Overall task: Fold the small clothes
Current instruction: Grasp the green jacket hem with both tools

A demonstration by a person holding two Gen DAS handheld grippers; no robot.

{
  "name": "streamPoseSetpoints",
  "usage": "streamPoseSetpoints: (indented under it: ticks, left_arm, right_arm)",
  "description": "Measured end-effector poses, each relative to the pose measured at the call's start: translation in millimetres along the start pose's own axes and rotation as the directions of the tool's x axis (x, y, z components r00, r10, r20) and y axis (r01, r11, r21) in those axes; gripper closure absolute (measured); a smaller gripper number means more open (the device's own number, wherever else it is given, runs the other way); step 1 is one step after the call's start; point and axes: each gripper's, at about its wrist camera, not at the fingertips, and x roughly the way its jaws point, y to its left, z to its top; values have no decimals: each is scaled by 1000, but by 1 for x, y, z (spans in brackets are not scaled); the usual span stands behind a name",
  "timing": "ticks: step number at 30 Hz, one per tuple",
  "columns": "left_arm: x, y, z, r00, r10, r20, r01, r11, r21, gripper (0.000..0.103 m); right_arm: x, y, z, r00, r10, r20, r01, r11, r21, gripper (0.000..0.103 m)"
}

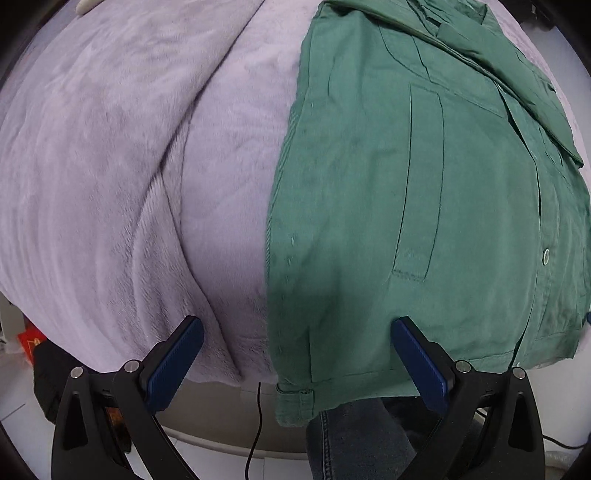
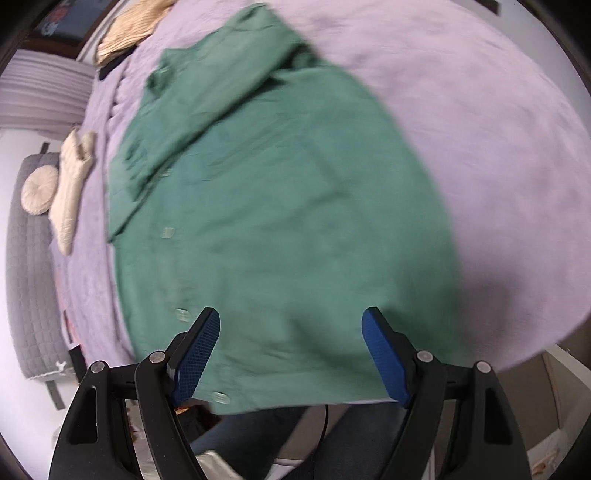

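Observation:
A green button shirt (image 1: pixel 424 206) lies flat on a lilac blanket (image 1: pixel 110 166), sleeves folded in over its body, its hem at the near bed edge. My left gripper (image 1: pixel 295 328) is open and empty, above the shirt's left hem corner, its right finger (image 1: pixel 417 354) over the cloth. In the right wrist view the same shirt (image 2: pixel 280 221) fills the middle, blurred. My right gripper (image 2: pixel 290 325) is open and empty, just above the shirt's near hem, both blue pads (image 2: pixel 195 354) over the cloth.
Cream garments (image 2: pixel 70 184) lie on the blanket (image 2: pixel 480 147) left of the shirt, another cream piece (image 2: pixel 129 29) farther back. A grey quilted cushion (image 2: pixel 29 258) is at far left. The person's jeans (image 1: pixel 354 439) and a black cable (image 1: pixel 256 424) are below the bed edge.

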Motion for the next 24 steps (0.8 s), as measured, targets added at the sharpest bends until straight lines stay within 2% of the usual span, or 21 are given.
streamPoseSetpoints:
  ticks: [4,8,12,15,17,20,21,22,23,24]
  left_arm:
    - [11,-6,-9,999,-49,-13,48,999,-24,1]
    - [13,-15,-13,996,-90,-11,90,996,-6,1]
    - [17,-20,-19,995,-96,-21,96,995,30,1]
    - [20,-18,-22,992,-120,-27,120,993,2,1]
    - [21,-18,-24,991,-131,-32,131,991,-13,1]
    - [18,-19,-30,990,-135,-28,135,991,-2,15]
    - [15,-20,-34,991,-134,-23,134,991,7,27]
    - [12,-25,-41,992,-128,-16,128,991,24,33]
    - [7,-28,-43,991,-131,-7,131,990,47,47]
    - [0,-32,-45,991,-130,9,129,989,74,74]
  right_arm:
    - [8,-40,-7,998,-56,-29,56,998,-11,21]
    - [26,-57,-9,997,-41,-70,38,998,-45,21]
    - [32,-56,-10,995,24,-96,-30,998,-56,20]
    - [36,-56,-13,989,76,-123,-84,994,-63,20]
    - [39,-64,-14,985,109,-134,-114,993,-28,20]
    - [41,-66,-13,982,143,-121,-141,990,24,20]
    - [41,-66,-13,982,147,-121,-144,989,31,24]
    - [41,-64,-14,981,151,-123,-149,988,29,32]
    - [39,-63,-15,979,162,-127,-159,987,28,75]
    - [39,-63,-16,968,212,-133,-207,977,49,95]
